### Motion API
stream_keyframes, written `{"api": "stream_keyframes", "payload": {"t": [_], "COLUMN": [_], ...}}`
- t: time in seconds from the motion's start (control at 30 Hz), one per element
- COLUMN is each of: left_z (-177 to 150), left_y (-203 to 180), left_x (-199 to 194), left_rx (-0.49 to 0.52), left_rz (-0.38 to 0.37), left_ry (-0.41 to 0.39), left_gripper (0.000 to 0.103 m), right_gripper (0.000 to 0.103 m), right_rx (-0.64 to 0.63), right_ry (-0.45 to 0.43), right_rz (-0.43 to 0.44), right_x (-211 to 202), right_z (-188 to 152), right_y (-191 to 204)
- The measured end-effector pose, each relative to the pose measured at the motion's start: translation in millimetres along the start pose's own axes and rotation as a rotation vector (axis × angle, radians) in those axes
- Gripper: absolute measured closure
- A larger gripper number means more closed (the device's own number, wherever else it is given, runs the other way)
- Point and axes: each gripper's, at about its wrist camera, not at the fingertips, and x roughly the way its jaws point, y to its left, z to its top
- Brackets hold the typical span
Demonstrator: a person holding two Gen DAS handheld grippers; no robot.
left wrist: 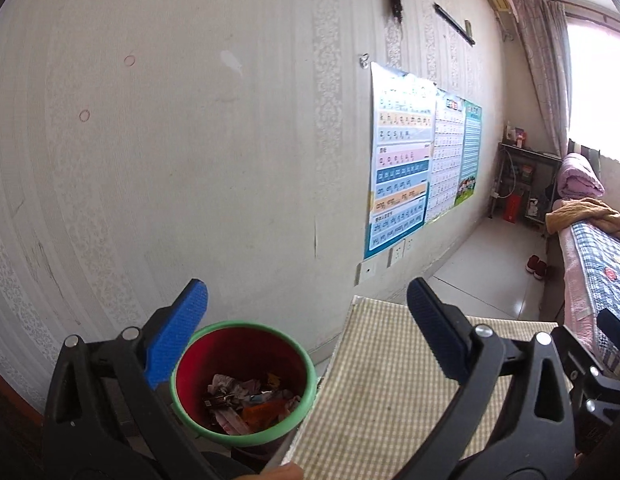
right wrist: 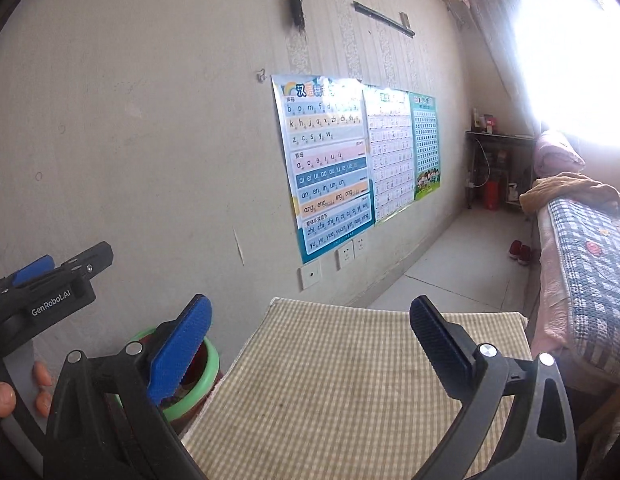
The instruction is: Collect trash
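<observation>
Gaping wide, the left gripper [left wrist: 307, 320] holds nothing; its blue pads [left wrist: 177, 334] stand well apart, one just over the rim of the trash bin [left wrist: 197, 428]. That bin (red inside, green around the lip) sits on the floor against the wall, touching the left edge of the checked table [left wrist: 390, 392], with crumpled wrappers and paper scraps [left wrist: 245, 404] heaped in its bottom. Above the table, to the bin's right, the right gripper [right wrist: 310, 332] is equally spread and grips nothing. Beyond the bin, posters [right wrist: 330, 168] hang on the wall.
</observation>
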Motion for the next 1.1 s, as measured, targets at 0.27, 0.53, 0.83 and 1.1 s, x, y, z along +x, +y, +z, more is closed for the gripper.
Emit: {"api": "stream_keyframes", "payload": {"t": [0.27,0.53,0.83,1.1], "left_z": [7.6,7.9,8.0,6.6], "left_y": [-34.9,-41.5,-36.5,-32.6], "left_x": [-24.2,-29.5,-27.2,-24.1], "left_rx": [0.039,0.049,0.041,0.035], "left_rz": [-0.043,-0.040,-0.029,-0.022], "left_ry": [-0.019,-0.018,-0.010,0.002], "left_gripper": [0.005,0.005,0.005,0.005], "right_gripper": [0.007,0.007,0.007,0.007], "right_rx": [0.022,0.044,0.033,0.026], "right_ry": [-0.019,-0.030,-0.025,-0.017], "right_rz": [-0.011,-0.013,-0.012,-0.014], "right_x": [-22.2,-29.8,-29.7,-28.2], "right_z": [-4.7,-4.4,-7.3,-10.9], "right_y": [-27.1,-33.7,-27.7,-22.0]}}
